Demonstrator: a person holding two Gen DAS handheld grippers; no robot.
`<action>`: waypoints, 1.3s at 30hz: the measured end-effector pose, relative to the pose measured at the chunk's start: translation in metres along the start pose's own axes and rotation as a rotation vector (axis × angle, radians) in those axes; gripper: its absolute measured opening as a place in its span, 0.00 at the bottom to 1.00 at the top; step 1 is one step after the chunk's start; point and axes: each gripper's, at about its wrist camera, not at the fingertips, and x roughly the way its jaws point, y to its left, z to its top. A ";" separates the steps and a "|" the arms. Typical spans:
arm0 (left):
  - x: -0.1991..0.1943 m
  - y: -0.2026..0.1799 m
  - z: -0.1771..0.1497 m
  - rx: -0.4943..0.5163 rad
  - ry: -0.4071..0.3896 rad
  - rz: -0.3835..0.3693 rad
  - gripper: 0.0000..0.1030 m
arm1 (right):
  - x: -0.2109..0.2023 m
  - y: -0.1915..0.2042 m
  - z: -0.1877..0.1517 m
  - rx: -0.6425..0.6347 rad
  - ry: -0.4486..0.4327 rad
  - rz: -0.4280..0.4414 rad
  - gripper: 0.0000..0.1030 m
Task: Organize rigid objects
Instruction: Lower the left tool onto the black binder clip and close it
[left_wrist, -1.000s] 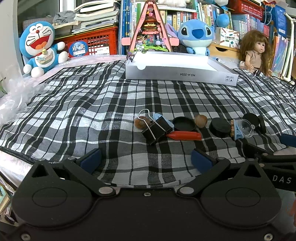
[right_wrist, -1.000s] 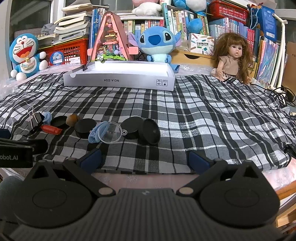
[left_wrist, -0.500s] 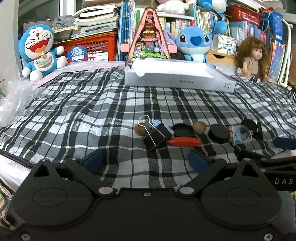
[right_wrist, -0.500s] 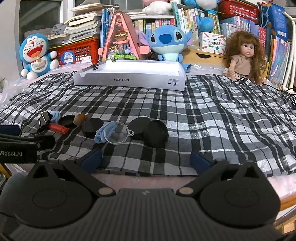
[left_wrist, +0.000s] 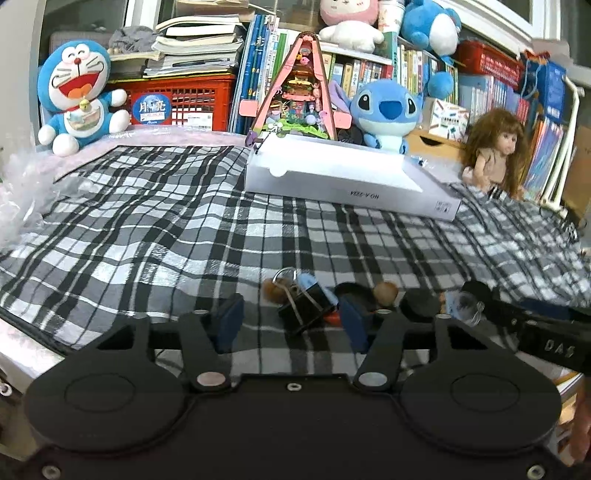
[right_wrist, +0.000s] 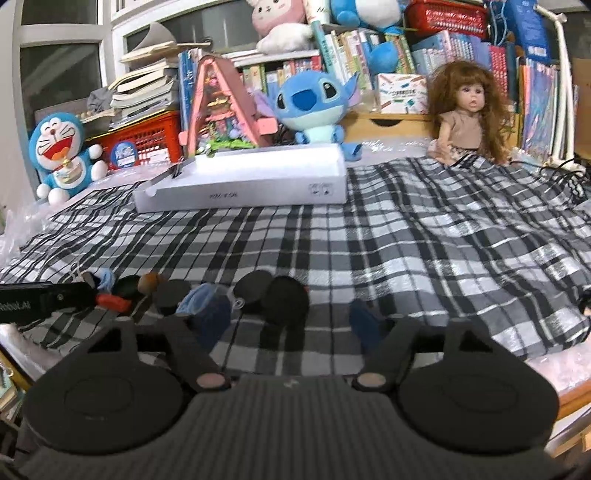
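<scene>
Straight ahead of the left hand-held gripper, binder clip sits on the plaid cloth, between closing jaws, not pinched. Right hand-held gripper closing on nothing, black discs just ahead.

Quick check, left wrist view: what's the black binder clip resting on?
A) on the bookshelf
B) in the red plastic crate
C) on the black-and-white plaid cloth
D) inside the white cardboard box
C: the black binder clip lies on the black-and-white plaid cloth, among the small items at the near edge, well short of the white cardboard box farther back.
</scene>
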 end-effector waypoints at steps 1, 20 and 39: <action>0.002 0.000 0.001 -0.009 0.005 -0.004 0.47 | 0.000 0.000 0.001 -0.006 -0.002 -0.009 0.61; 0.004 -0.006 0.005 0.036 -0.020 -0.061 0.33 | 0.007 0.005 0.006 -0.068 0.014 -0.009 0.35; 0.016 -0.007 0.056 0.101 -0.001 -0.113 0.33 | 0.017 0.003 0.037 -0.039 0.038 0.034 0.35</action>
